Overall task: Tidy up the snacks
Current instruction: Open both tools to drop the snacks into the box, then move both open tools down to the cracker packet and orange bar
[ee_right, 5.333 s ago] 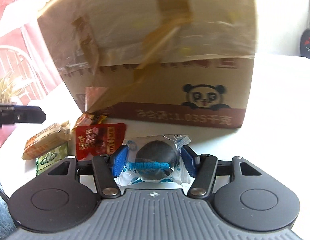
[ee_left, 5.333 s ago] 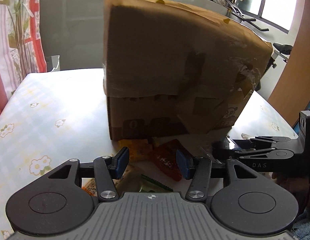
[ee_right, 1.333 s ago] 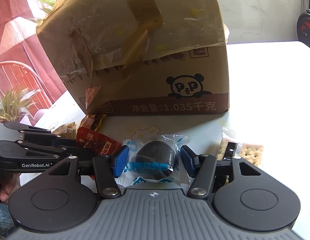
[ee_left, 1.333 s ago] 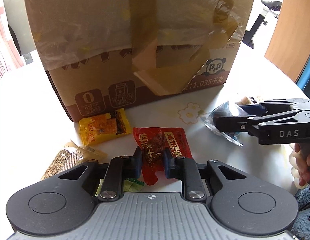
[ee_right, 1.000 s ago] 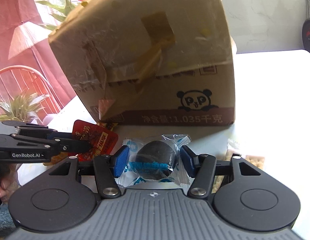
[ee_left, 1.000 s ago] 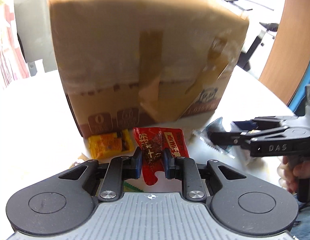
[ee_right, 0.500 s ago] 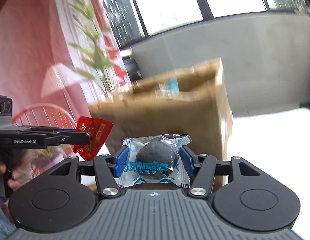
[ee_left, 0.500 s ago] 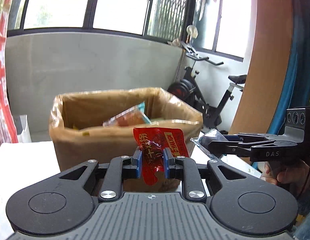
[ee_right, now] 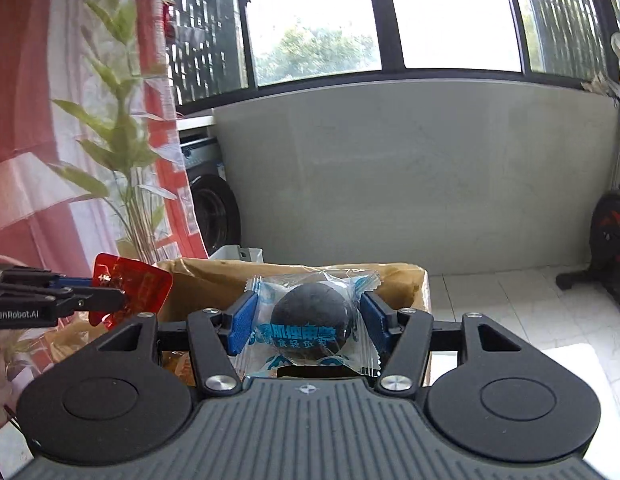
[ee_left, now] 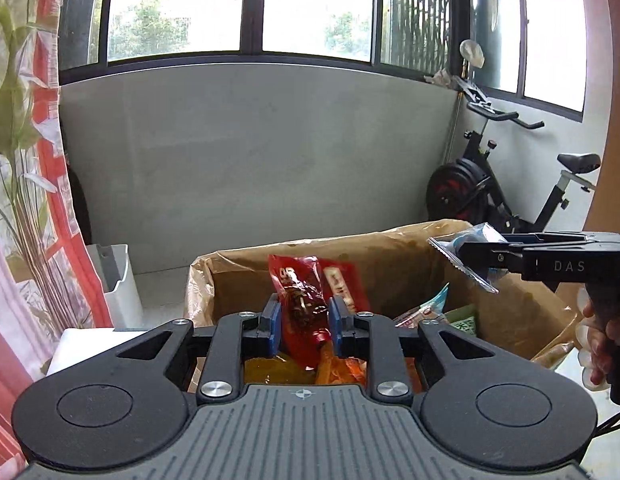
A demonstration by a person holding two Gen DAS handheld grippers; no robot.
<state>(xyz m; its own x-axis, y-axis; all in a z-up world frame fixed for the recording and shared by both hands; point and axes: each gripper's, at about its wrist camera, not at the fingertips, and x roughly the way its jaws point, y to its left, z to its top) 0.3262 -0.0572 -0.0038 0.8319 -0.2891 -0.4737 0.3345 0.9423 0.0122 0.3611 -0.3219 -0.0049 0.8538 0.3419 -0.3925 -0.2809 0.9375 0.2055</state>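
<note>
My left gripper (ee_left: 303, 322) is shut on a red snack packet (ee_left: 310, 300) and holds it over the open cardboard box (ee_left: 230, 280). The same packet shows in the right wrist view (ee_right: 128, 294), pinched by the left gripper (ee_right: 122, 300) at the left. My right gripper (ee_right: 306, 322) is shut on a clear blue-printed wrapper with a dark round snack (ee_right: 312, 316), above the box's near rim (ee_right: 214, 276). From the left wrist view the right gripper (ee_left: 466, 258) holds that wrapper (ee_left: 462, 252) over the box's right side.
Several snack packets (ee_left: 434, 312) lie inside the box, orange ones (ee_left: 334, 370) below my left gripper. A white bin (ee_left: 118, 280) stands behind the box at the left. An exercise bike (ee_left: 490, 192) stands at the right, a plant (ee_right: 122, 152) at the left.
Both grippers have risen from the table, each with its snack, and moved forward over the box opening. The view into the box has opened up.
</note>
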